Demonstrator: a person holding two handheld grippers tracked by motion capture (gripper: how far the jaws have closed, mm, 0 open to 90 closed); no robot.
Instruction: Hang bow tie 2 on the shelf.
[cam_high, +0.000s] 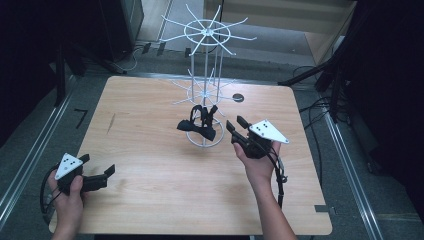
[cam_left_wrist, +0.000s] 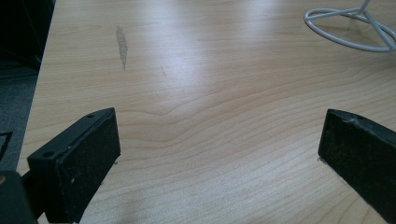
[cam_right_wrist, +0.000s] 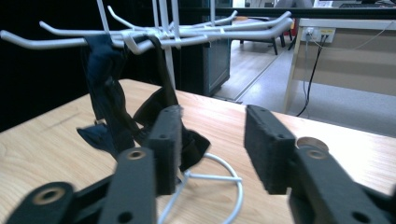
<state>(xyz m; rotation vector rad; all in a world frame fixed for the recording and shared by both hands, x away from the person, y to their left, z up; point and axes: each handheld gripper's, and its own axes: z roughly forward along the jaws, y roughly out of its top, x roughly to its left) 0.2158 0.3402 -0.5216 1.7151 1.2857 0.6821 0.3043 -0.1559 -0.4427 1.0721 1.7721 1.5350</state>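
A white wire rack (cam_high: 205, 32) with two tiers of hooks stands at the back middle of the wooden table (cam_high: 150, 190). A black bow tie (cam_high: 197, 126) hangs by its strap from a lower hook, down near the rack's ring base. My right gripper (cam_high: 234, 123) is just right of the bow tie, jaws open with nothing between them. In the right gripper view the bow tie (cam_right_wrist: 109, 116) hangs left of the open jaws (cam_right_wrist: 212, 144), under the rack's hooks (cam_right_wrist: 154, 37). My left gripper (cam_high: 98, 164) rests open at the table's near left corner, over bare wood (cam_left_wrist: 219, 149).
A small black round disc (cam_high: 238, 98) lies on the table behind the rack. The rack's ring base (cam_left_wrist: 348, 28) shows at the top right of the left gripper view. Dark stands and cables (cam_high: 320, 107) lie on the floor beyond the table's right edge.
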